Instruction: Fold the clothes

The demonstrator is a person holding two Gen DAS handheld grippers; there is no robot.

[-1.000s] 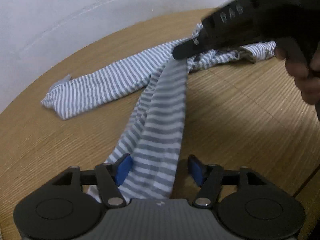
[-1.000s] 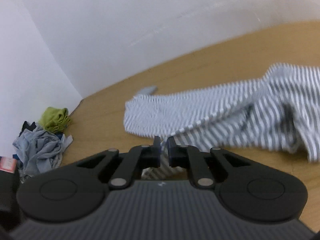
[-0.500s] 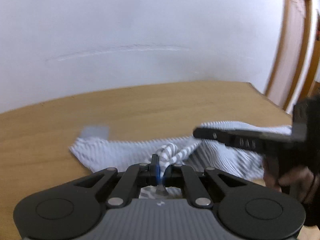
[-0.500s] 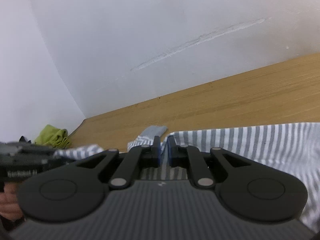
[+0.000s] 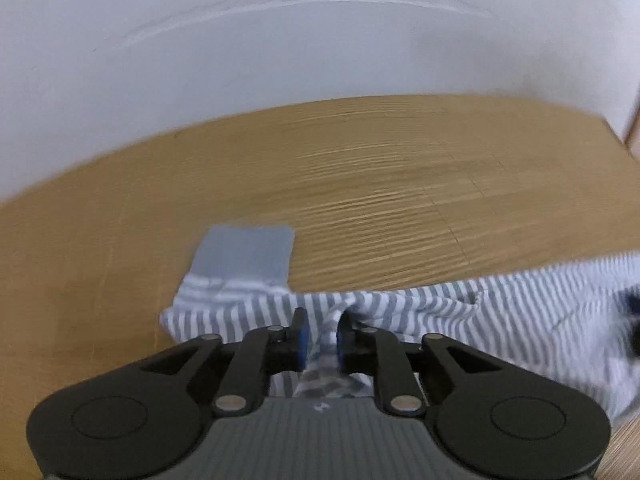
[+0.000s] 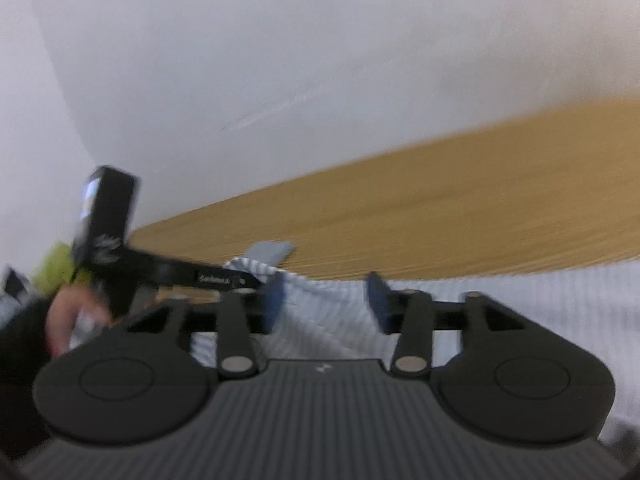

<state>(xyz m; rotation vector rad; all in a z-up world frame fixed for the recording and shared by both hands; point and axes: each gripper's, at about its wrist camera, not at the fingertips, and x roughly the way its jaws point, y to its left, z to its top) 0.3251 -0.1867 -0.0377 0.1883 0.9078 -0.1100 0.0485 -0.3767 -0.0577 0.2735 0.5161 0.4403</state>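
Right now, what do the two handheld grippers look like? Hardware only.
Both the left gripper and right gripper are matte black: ribbed grey-black centre plate, two round side housings, linkage arms with silver pivot pins, blue pads on the fingers. Seen side-on, the left one carries small white lettering, too blurred to read.

My own left gripper (image 5: 320, 334) hides the part of the striped garment (image 5: 500, 312) bunched between its pads, and its body covers the cloth beneath. That garment runs off the right edge, where a dark smear (image 5: 632, 320) is too blurred for me to name. In the right wrist view the stripes (image 6: 500, 292) wash out to near white with motion blur, and my right gripper (image 6: 326, 298) covers the cloth below its fingers. At the left edge a green blur (image 6: 54, 266) and my hand (image 6: 70, 316) are smeared and cut off.
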